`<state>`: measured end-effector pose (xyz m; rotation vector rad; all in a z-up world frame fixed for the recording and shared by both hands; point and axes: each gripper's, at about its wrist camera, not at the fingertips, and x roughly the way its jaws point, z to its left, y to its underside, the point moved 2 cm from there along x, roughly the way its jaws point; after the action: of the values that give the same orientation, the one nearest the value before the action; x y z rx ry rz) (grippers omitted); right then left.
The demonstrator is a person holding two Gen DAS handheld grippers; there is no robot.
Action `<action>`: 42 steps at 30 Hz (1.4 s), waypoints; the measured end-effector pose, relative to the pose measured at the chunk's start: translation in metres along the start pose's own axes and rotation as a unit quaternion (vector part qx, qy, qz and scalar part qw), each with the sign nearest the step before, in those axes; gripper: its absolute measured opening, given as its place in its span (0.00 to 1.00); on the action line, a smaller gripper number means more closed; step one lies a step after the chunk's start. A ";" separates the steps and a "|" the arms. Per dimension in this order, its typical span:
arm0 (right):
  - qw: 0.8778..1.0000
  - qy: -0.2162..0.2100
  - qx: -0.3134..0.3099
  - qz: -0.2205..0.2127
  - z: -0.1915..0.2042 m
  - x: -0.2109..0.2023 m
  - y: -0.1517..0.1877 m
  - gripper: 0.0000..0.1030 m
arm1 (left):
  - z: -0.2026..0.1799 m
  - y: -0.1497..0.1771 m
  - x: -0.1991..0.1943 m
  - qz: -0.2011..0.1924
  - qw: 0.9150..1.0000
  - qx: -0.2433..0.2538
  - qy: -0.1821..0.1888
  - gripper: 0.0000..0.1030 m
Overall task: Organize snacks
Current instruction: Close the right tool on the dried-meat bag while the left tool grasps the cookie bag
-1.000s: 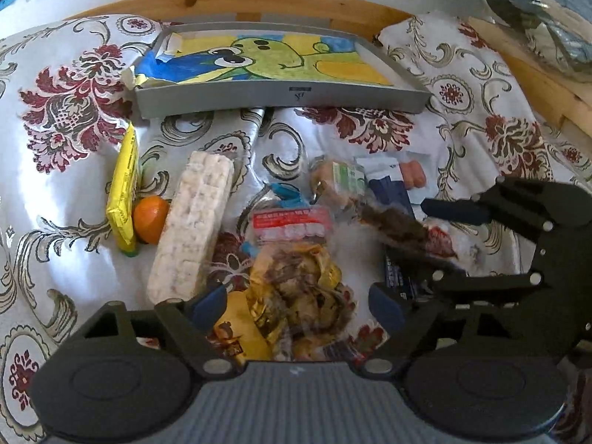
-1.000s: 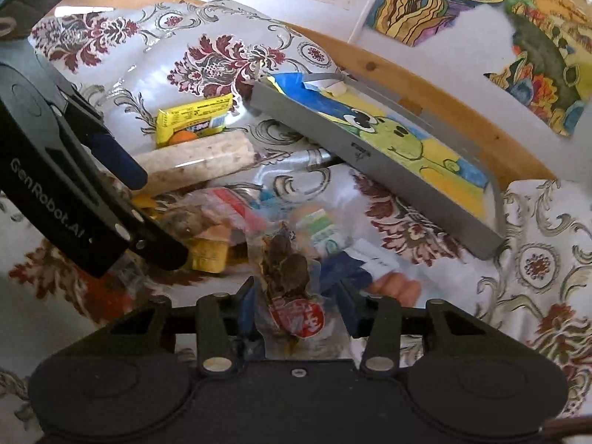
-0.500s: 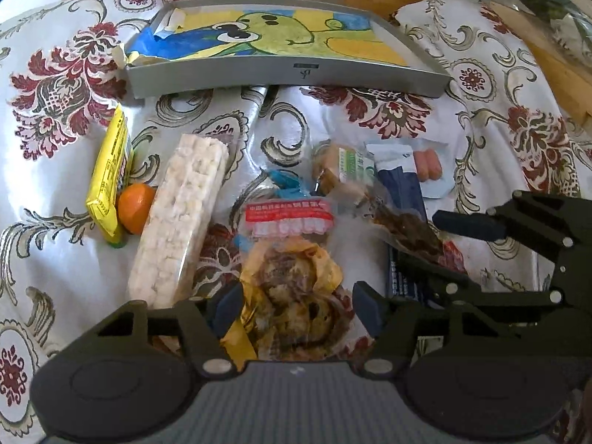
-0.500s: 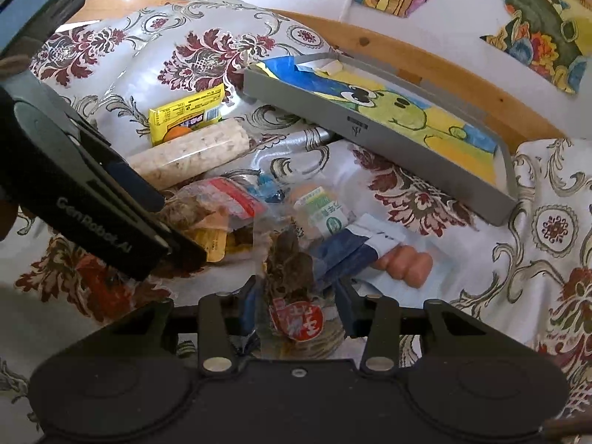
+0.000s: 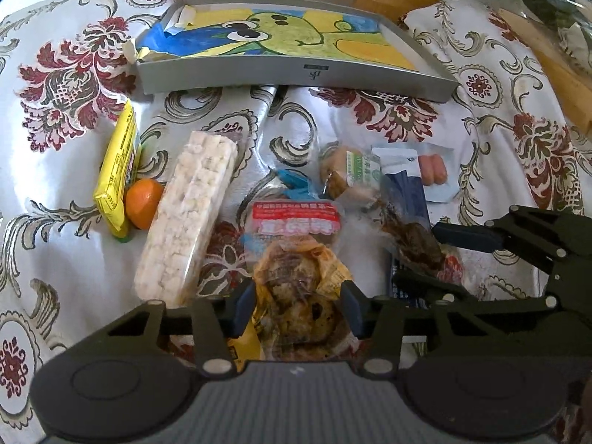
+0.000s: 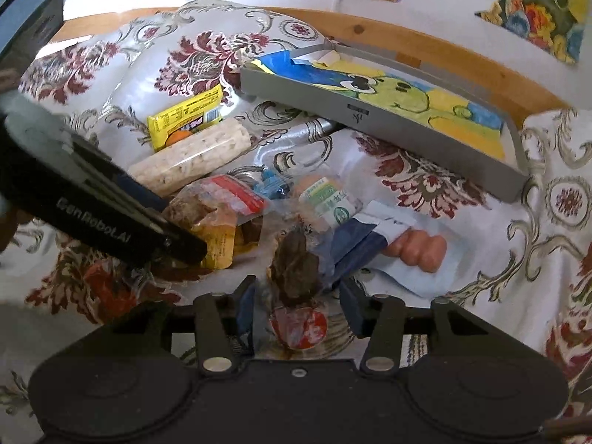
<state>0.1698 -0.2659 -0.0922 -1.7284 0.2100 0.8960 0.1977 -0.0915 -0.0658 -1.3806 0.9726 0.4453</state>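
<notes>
Left wrist view: rice cracker pack (image 5: 185, 218) lengthwise toward grey tray (image 5: 296, 74)

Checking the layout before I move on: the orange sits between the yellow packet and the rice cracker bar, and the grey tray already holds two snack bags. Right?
Not quite. In the left wrist view the grey tray holds no snacks, only a drawing. The orange does sit between the yellow packet and rice cracker bar.

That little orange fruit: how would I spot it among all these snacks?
Start at the grey tray with the cartoon drawing, then drop to the cloth below its left end. The orange fruit sits wedged between a yellow wrapped bar and a long puffed-rice bar. It alone is round and unwrapped.
</notes>
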 end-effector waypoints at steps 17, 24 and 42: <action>1.000 0.007 0.001 -0.002 0.004 -0.008 -0.002 0.45 | -0.008 0.004 -0.014 -0.006 1.000 -0.011 -0.003 0.46; 1.000 0.017 -0.004 -0.010 0.007 -0.024 -0.007 0.44 | -0.015 0.004 -0.022 -0.012 1.000 -0.009 -0.010 0.45; 0.997 0.036 0.009 -0.074 0.001 -0.044 -0.018 0.44 | -0.025 -0.016 -0.043 -0.023 0.999 -0.003 -0.024 0.43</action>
<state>0.1485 -0.2716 -0.0497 -1.7367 0.1359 0.7226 0.1784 -0.1063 -0.0201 -1.3887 0.8997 0.4441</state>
